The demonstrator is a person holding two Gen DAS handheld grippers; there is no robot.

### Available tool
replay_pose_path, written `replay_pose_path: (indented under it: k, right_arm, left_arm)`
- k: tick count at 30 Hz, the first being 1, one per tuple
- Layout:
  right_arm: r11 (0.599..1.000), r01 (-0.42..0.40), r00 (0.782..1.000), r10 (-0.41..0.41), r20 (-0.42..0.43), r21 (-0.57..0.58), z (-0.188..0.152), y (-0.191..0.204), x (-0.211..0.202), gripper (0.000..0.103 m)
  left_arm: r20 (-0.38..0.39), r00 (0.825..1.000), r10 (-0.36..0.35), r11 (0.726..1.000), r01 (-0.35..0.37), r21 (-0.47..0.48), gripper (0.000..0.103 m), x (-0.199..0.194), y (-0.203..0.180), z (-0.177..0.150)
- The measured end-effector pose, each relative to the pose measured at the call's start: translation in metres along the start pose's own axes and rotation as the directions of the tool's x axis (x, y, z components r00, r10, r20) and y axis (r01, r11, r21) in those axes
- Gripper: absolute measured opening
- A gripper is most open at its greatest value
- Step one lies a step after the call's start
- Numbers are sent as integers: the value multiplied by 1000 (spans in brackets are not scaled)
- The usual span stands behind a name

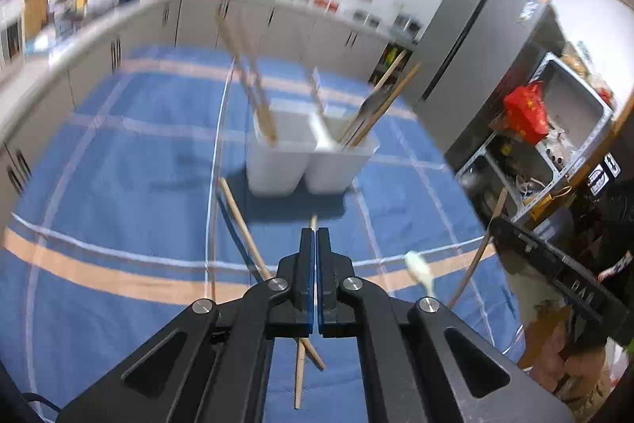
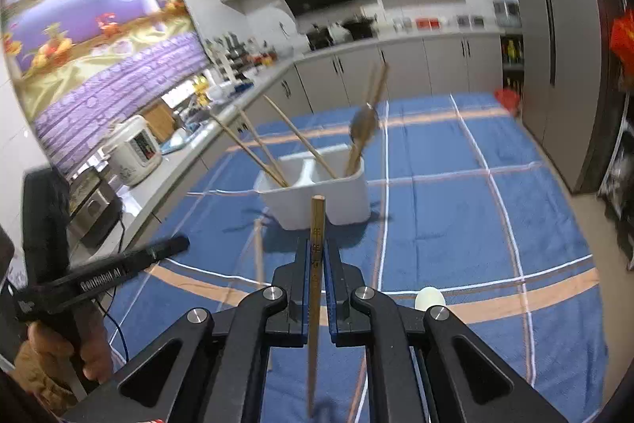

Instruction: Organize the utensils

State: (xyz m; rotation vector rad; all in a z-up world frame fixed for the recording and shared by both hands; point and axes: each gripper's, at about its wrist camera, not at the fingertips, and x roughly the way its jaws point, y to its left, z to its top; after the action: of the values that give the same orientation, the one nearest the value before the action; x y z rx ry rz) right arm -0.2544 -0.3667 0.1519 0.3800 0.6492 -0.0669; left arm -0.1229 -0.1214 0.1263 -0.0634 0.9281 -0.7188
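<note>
Right gripper (image 2: 316, 256): jaws pinched on a single bamboo chopstick (image 2: 317, 264), which runs lengthwise between the pads, blunt end projecting ahead of the fingertips, tapered end trailing back under the linkage. Left gripper (image 1: 316, 248): jaws pressed together, nothing visibly between the pads; two loose chopsticks (image 1: 245, 228) lie crossed on the blue checked cloth (image 1: 119, 153) beneath and just ahead of it, apparently not gripped. Straight ahead of both tools, on the cloth, stands the white two-compartment holder (image 2: 317, 201). From the right wrist view, its left compartment carries several chopsticks leaning outward, its right one a metal spoon (image 2: 362, 123) with wooden sticks; a white spoon handle appears to rest on the divider. A small white spoon (image 1: 420, 270) lies on the cloth just right of the left gripper. Judgement: step in hand is delivering the held chopstick to the chopstick compartment. To do it well, approach from above, tip the stick toward vertical, aim into the gap between the leaning sticks, release only once the lower end is inside the rim; otherwise it may knock the leaning ones or tip the holder. Readable text: "GenRobot.AI" on the side of the left gripper in the right wrist view; characters printed on the held chopstick, not legible.
</note>
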Motion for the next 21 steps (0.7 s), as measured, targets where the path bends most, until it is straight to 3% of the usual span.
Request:
replay_pose_path:
  k: [5, 10, 13, 16, 21]
  right_arm:
    - [995, 21, 987, -6, -160, 93, 0, -35, 66, 7]
    - [994, 65, 959, -36, -282, 92, -15, -51, 111, 7]
    - [991, 93, 944, -57, -325, 96, -22, -56, 125, 8]
    - [990, 120, 929, -87, -360, 71, -27, -56, 134, 16]
    - [989, 147, 905, -129, -405, 14, -35, -46, 142, 16]
  left_arm:
    - [-128, 988, 89, 993, -99, -71, 23, 61, 28, -8]
    - [-194, 971, 141, 973, -172, -156, 29, 95, 61, -12]
    - [-218, 963, 158, 972, -191, -139, 31, 110, 66, -8]
    - [-217, 959, 182, 975, -205, -89, 38, 123, 60, 1]
    - [-225, 952, 210, 977, -212, 14, 38, 134, 47, 9]
